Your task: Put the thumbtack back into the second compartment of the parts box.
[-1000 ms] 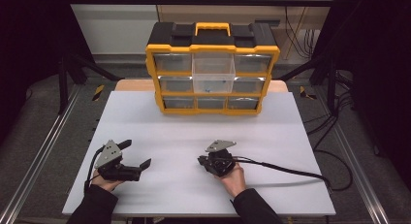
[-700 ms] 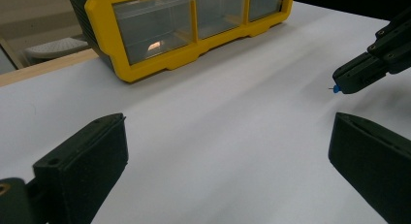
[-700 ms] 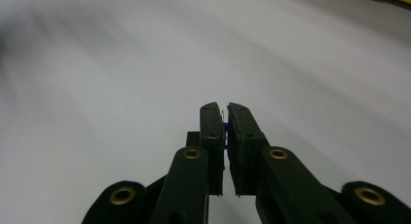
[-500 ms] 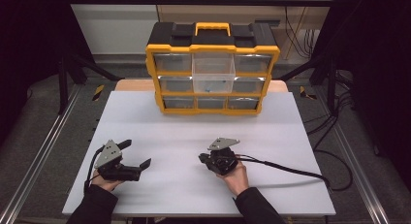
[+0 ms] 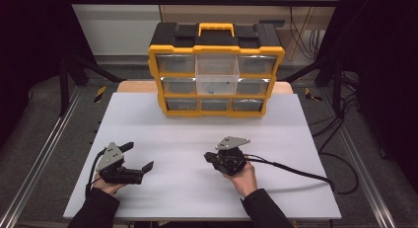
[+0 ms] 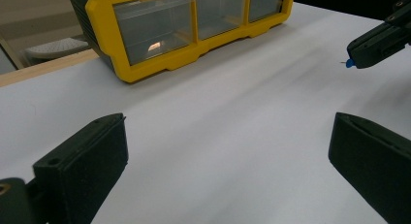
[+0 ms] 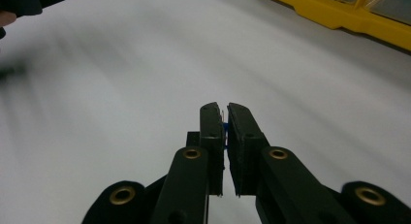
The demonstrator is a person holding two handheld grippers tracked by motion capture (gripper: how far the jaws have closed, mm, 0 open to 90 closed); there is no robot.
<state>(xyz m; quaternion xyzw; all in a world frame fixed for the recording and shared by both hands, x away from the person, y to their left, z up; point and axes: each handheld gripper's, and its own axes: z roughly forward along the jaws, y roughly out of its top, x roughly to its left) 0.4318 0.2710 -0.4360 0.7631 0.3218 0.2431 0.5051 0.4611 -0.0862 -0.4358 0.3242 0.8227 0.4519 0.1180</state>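
My right gripper [image 5: 209,157] hovers just above the white table [image 5: 197,134] at centre right, its jaws pointing left. It is shut on a tiny blue piece [image 7: 224,131], which peeks out between the pads. In the left gripper view the same blue piece [image 6: 348,63] sticks out of the right gripper's tip at the upper right. My left gripper [image 5: 137,156] rests at the near left of the table. Its jaws are wide open with nothing between them [image 6: 228,156].
A yellow and black drawer organizer [image 5: 216,97] stands at the far middle of the table, and its clear upper middle drawer [image 5: 217,74] is pulled out. The right gripper's cable [image 5: 296,170] trails off to the right. Metal rails run along both sides of the table.
The right gripper has lifted slightly off the table and drifted a little away from the near edge, still shut on the blue piece. The left gripper has stayed put.
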